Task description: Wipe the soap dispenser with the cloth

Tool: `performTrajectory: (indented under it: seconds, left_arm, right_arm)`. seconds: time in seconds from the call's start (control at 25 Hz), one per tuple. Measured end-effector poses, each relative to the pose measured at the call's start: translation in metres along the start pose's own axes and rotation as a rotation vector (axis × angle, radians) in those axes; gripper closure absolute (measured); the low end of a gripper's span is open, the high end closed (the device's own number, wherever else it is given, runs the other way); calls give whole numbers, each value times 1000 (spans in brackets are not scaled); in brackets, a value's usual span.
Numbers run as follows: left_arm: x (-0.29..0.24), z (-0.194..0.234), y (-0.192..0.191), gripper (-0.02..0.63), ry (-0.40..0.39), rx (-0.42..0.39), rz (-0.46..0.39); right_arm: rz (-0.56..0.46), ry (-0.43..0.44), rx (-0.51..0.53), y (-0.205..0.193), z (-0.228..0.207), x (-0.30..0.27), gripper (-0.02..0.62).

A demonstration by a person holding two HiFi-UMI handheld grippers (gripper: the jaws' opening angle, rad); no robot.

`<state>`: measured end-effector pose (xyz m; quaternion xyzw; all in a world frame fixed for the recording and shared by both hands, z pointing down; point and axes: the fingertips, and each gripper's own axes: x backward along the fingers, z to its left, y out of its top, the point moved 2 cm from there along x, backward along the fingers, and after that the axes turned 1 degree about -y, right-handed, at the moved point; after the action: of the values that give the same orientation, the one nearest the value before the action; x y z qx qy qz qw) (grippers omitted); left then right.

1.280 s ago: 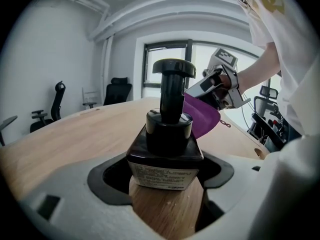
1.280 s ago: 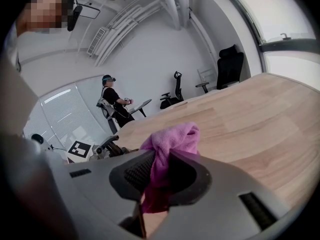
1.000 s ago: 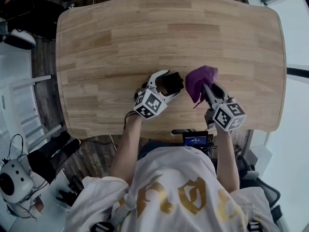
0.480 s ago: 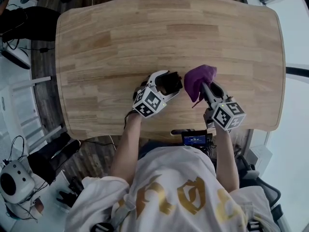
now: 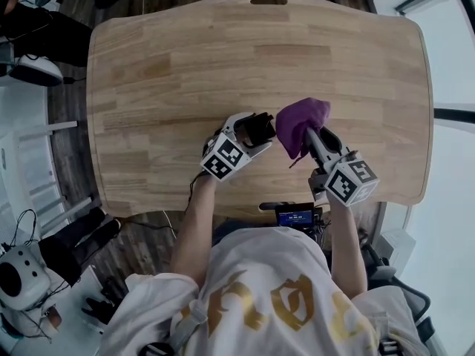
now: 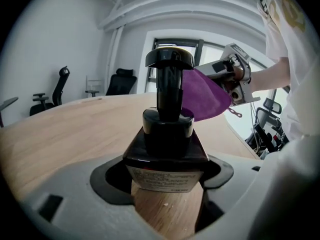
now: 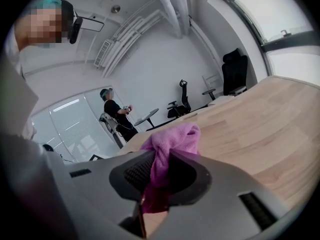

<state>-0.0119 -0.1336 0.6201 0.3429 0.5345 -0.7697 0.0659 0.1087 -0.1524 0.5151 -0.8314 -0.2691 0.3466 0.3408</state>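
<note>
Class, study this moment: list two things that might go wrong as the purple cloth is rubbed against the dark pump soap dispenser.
1. The right gripper pinches only a narrow fold of the bunched purple cloth; rubbing might tug it free.
2. The cloth sits by the pump head of the dark soap dispenser, which the left gripper clamps lower down. A push there might tilt the dispenser or squirt soap onto the wooden table.

In the left gripper view, the left gripper (image 6: 167,186) is covering the base of the soap dispenser (image 6: 166,134). The print on its label (image 6: 167,178) is showing too blurred to read, and its pump (image 6: 169,84) is overlapping one edge of the cloth (image 6: 207,96). The right gripper (image 7: 159,176) is hiding the cloth's lower end between its jaws.
</note>
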Motion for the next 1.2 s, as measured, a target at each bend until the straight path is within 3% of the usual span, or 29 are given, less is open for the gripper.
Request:
performTrajectory:
  seconds: [0.32, 0.52, 0.72, 0.88, 1.2]
  left_arm:
    - [2, -1, -4, 264, 26, 70, -17]
    - [0, -9, -7, 264, 17, -5, 10]
    - [-5, -14, -10, 264, 110, -142, 14]
    - [-4, -14, -12, 264, 128, -146, 8]
    - [-8, -12, -13, 264, 165, -163, 29]
  right_arm:
    - [-31, 16, 19, 7, 15, 13, 525]
    - [-35, 17, -26, -2, 13, 21, 525]
    - [-66, 10, -132, -8, 3, 21, 525]
    - [-98, 0, -195, -6, -4, 23, 525]
    - [-87, -27, -177, -7, -11, 24, 525]
